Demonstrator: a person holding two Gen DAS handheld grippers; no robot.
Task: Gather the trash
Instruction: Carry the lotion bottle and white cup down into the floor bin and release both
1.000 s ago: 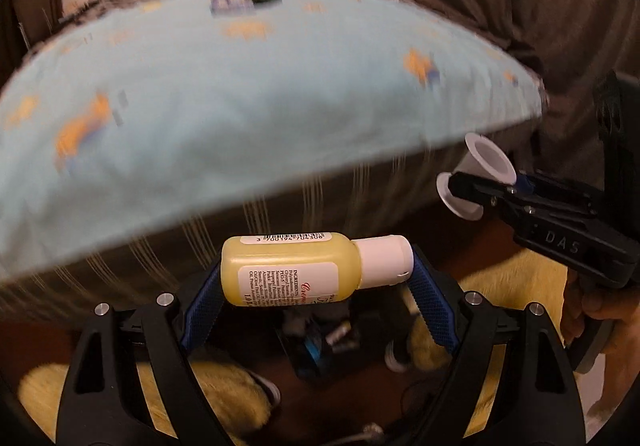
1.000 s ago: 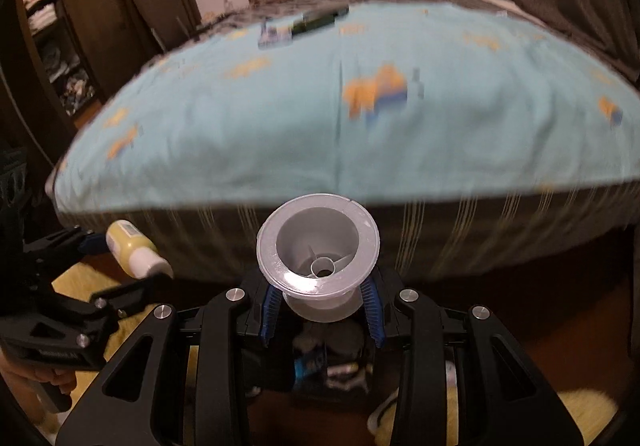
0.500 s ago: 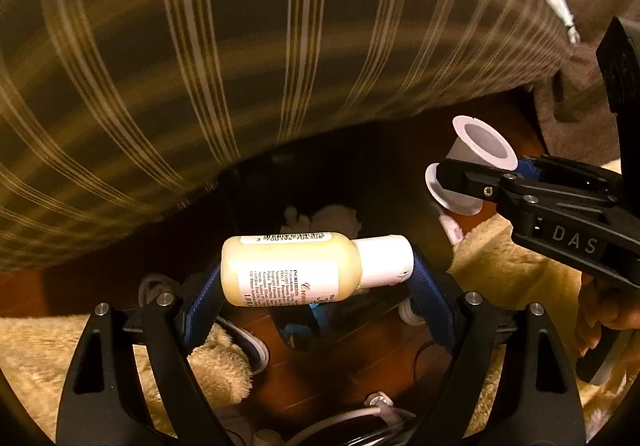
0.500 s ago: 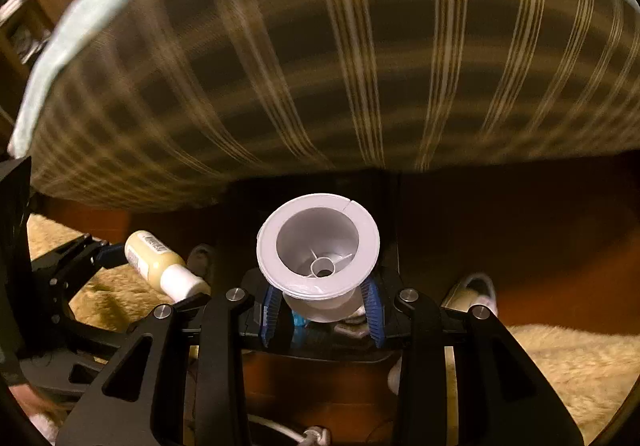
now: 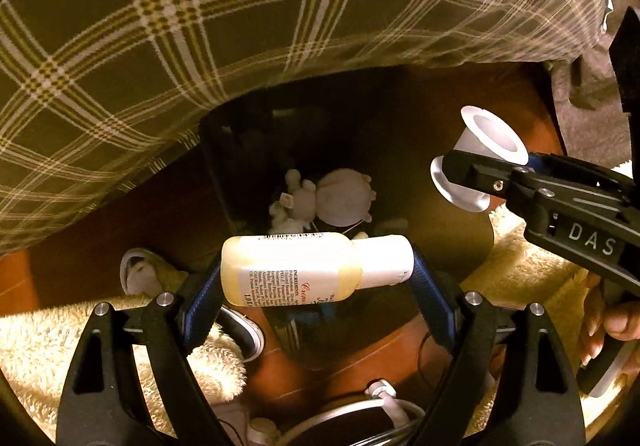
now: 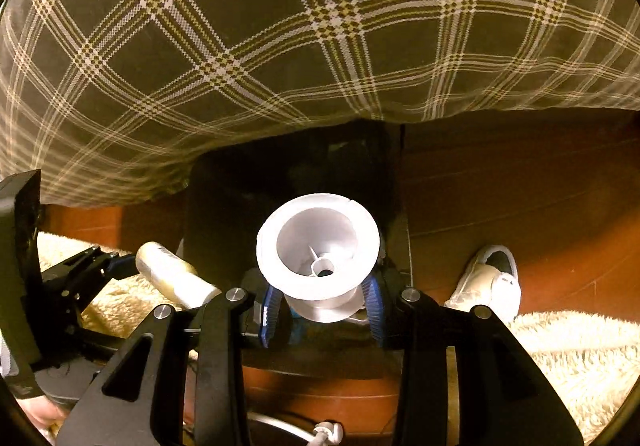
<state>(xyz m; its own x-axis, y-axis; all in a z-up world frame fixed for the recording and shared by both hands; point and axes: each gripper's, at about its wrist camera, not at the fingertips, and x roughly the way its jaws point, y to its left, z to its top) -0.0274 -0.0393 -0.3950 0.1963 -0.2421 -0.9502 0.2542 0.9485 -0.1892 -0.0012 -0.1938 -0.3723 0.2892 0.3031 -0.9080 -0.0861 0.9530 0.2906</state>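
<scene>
My left gripper (image 5: 318,280) is shut on a small yellow lotion bottle (image 5: 296,268) with a white cap, held crosswise between the blue pads. My right gripper (image 6: 322,306) is shut on a white plastic spool (image 6: 318,242), gripped at its narrow waist with one flange facing the camera. Both hang over a dark trash bin (image 5: 248,149) on the floor beside the bed; white crumpled trash (image 5: 328,195) lies at its bottom. In the left wrist view the right gripper (image 5: 472,181) with the spool (image 5: 480,153) sits over the bin's right rim. In the right wrist view the bottle (image 6: 172,274) shows at lower left.
A dark plaid bed cover (image 5: 200,25) hangs just behind the bin. Fluffy cream rugs (image 5: 44,346) lie on the reddish wood floor at both sides. A white sneaker (image 6: 492,282) lies right of the bin, another shoe (image 5: 140,274) to its left. Cables and a round device (image 5: 360,414) sit near the lower edge.
Both grippers have sunk from above the blue bed top down past its plaid side and tilted downward. The open bin has come into view below them. Bottle and spool stay gripped.
</scene>
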